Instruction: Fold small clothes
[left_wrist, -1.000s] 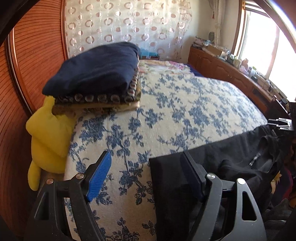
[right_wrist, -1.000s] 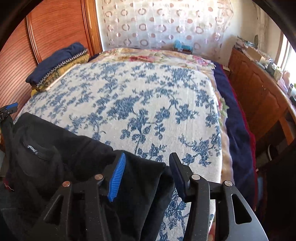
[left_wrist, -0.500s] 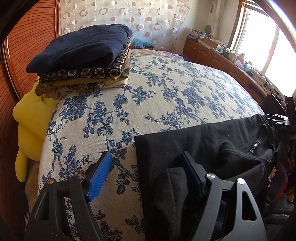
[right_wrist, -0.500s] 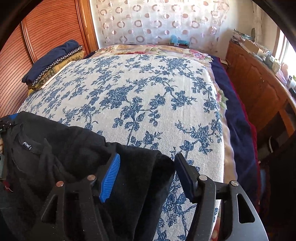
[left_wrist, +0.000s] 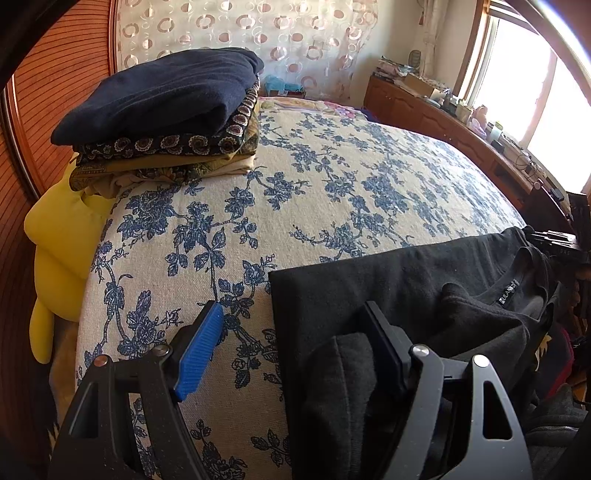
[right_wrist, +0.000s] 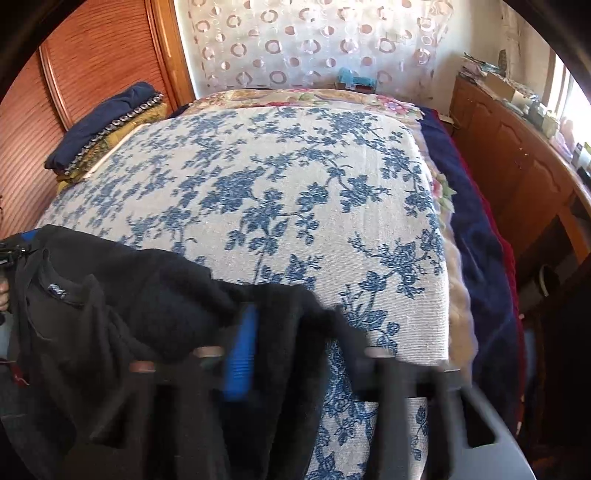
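Your black shirt (left_wrist: 369, 280) lies at the near edge of the bed (left_wrist: 332, 184), on the blue-flowered cover. Your left gripper (left_wrist: 291, 350) is spread wide over the shirt's folded corner, its pads not pressing it. Your right gripper (right_wrist: 291, 354) is blurred, its jaws closing with the shirt's other edge between them.

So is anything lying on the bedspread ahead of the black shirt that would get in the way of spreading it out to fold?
Nothing visible does. The floral bedspread ahead of the black shirt is bare. The only things on the bed are the stack of folded clothes at its far left corner, well apart from the shirt.
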